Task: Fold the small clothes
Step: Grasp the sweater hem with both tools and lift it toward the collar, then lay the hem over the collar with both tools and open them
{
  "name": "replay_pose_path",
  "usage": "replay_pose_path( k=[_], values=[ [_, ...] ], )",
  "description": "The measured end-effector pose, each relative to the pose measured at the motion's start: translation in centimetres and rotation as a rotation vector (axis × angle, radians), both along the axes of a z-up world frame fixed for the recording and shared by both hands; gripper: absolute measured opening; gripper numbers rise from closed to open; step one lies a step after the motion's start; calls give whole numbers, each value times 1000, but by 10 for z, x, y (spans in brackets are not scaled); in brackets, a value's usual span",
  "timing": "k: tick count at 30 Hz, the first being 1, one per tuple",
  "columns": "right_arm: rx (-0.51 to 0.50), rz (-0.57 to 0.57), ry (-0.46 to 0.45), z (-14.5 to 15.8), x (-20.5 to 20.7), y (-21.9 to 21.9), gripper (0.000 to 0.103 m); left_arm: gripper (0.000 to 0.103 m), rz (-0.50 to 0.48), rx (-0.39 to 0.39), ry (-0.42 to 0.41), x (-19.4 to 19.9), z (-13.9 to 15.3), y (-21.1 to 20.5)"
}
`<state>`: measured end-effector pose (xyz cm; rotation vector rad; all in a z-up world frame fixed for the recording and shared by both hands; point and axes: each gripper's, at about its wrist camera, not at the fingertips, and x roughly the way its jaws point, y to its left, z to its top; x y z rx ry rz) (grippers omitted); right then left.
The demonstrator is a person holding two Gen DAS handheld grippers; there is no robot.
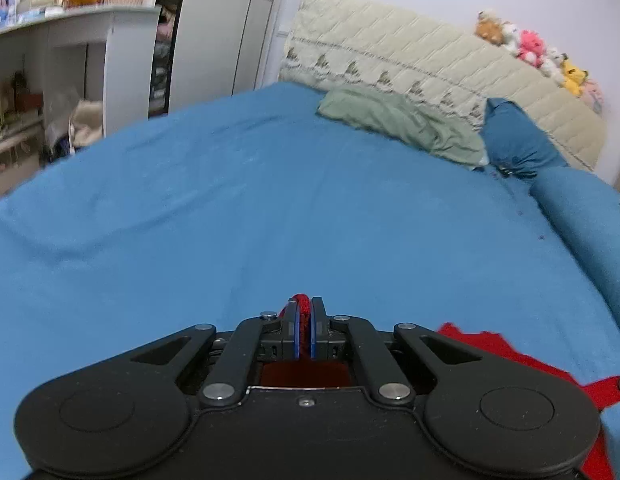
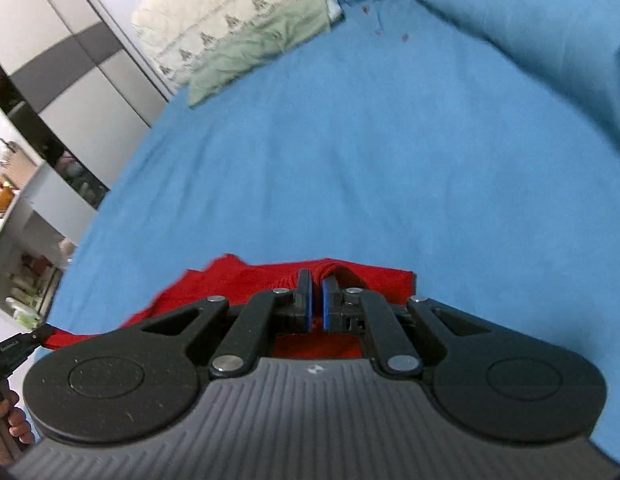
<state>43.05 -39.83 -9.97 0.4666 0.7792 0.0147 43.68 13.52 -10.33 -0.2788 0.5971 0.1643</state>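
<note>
A red knitted garment [image 2: 238,284] hangs stretched between both grippers over the blue bed sheet [image 1: 270,208]. In the left wrist view my left gripper [image 1: 305,304] is shut on a bunched red edge, and more of the red garment [image 1: 510,354] trails off to the lower right. My right gripper [image 2: 316,280] is shut on another fold of the red knit, which spreads to the left beneath it. The left gripper's tip [image 2: 38,336] shows at the far left of the right wrist view, clamped on the cloth's corner, with a hand [image 2: 10,424] below it.
A green folded cloth [image 1: 402,124] and a blue pillow [image 1: 518,140] lie near the quilted headboard [image 1: 430,60] with plush toys [image 1: 530,48] on top. A rolled blue blanket [image 1: 582,220] lines the right side. White shelves [image 1: 70,48] and a wardrobe [image 1: 218,32] stand beyond the bed.
</note>
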Motion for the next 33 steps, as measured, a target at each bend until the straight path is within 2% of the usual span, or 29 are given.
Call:
replay_pose_path(
  k=[4,8,9,10,11,12,13,14,16,19,21,24,26,28,30,33],
  values=[
    [18,-9,-36,-25,18,-5,20,4,21,-12,10,23,-21,3],
    [-5,-22,-45,-38,43,-5,21,4,59,39,15,44,-26,3],
    [-16,-19,-37,-41,47,-4,23,6,70,43,17,44,-24,5],
    [-32,-25,-38,-42,49,-3,33,10,78,42,14,43,-21,7],
    [-63,-35,-55,-38,45,0,44,26,77,42,3,35,-16,8],
    [-98,-29,-89,-31,38,3,73,45,66,53,-21,29,-10,5],
    [-131,-27,-123,-25,30,11,90,53,46,84,-52,17,-3,0],
    [-166,-12,-179,-17,17,19,91,63,20,124,-78,3,2,-7],
    [-192,61,-235,-10,-1,34,91,69,-71,159,-91,-21,5,-20],
    [-182,170,-169,-24,-7,61,91,70,-191,112,-24,-39,-16,-34],
    [-209,212,-116,-43,-5,75,91,70,-220,120,38,-42,-38,-40],
    [-258,163,-44,-73,-2,74,90,70,-218,130,117,-44,-66,-38],
    [-286,76,-14,-88,-1,63,90,70,-217,121,114,-45,-72,-32],
    [-260,54,-27,-90,-4,57,89,70,-211,106,122,-44,-69,-29],
    [-287,51,-15,-88,3,64,90,70,-201,114,131,-41,-65,-29],
    [-285,48,-23,-73,-2,66,90,70,-200,121,113,-43,-51,-35]
  ],
)
